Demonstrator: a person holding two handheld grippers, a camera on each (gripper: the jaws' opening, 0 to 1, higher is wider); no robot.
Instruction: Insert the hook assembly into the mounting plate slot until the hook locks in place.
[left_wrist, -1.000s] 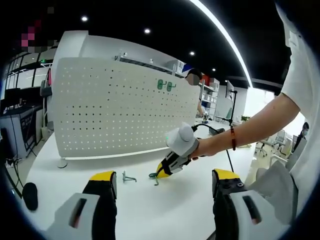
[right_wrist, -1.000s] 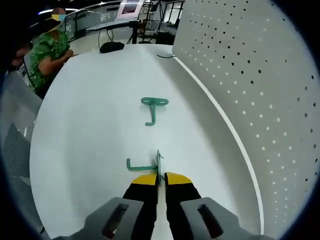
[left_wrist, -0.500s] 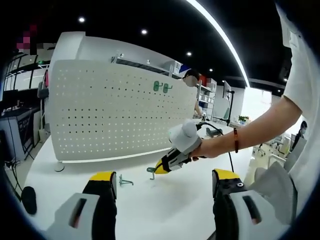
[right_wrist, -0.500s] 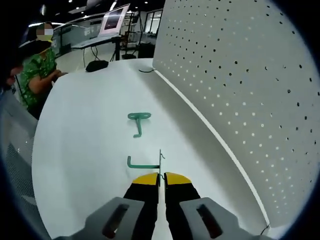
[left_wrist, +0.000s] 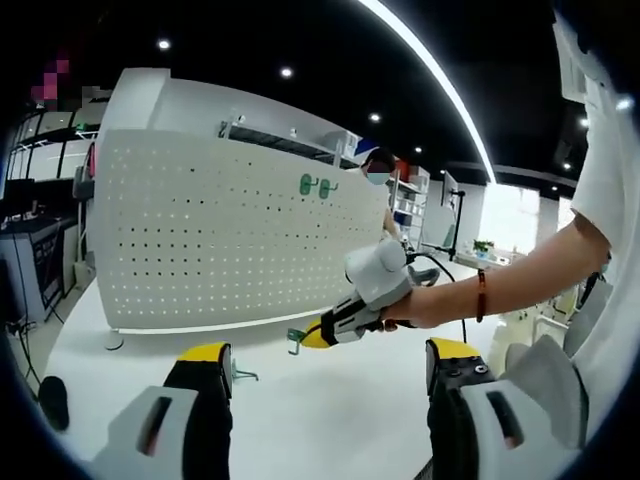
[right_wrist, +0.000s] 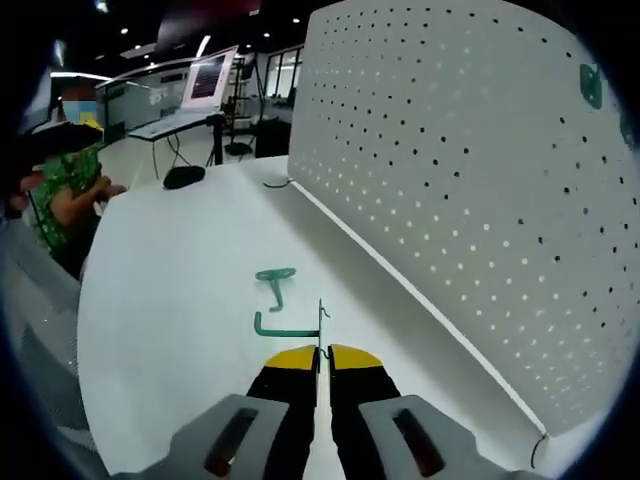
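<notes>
Hook: green wire hook (right_wrist: 290, 327) is pinched at its flat end by the right gripper (right_wrist: 321, 352), shank sticking out to the left of the tips in the right gripper view. In the left gripper view the same hook (left_wrist: 295, 340) hangs at the tip of the right gripper (left_wrist: 318, 337), up off the white surface (left_wrist: 300, 410).
Hook vs plate: held in front of the white perforated mounting plate (right_wrist: 480, 190), close to its lower part but not touching it; not in any slot.
Second hook: another green hook (right_wrist: 273, 282) lies flat on the surface (right_wrist: 170, 300) just beyond the held one; in the left gripper view it (left_wrist: 240, 375) lies beside the left jaw.
On the plate: two green hooks (left_wrist: 318, 184) already sit high on the plate (left_wrist: 220, 230).
Change vs 1 s ago: held hook was down at the surface then; now lifted clear and nearer the plate. Loose hook unmoved on the surface.
Right gripper: clenched, jaws nearly together on the hook's end plate.
Left gripper: left gripper (left_wrist: 325, 365) jaws spread wide, nothing between them, hovering above the surface.
</notes>
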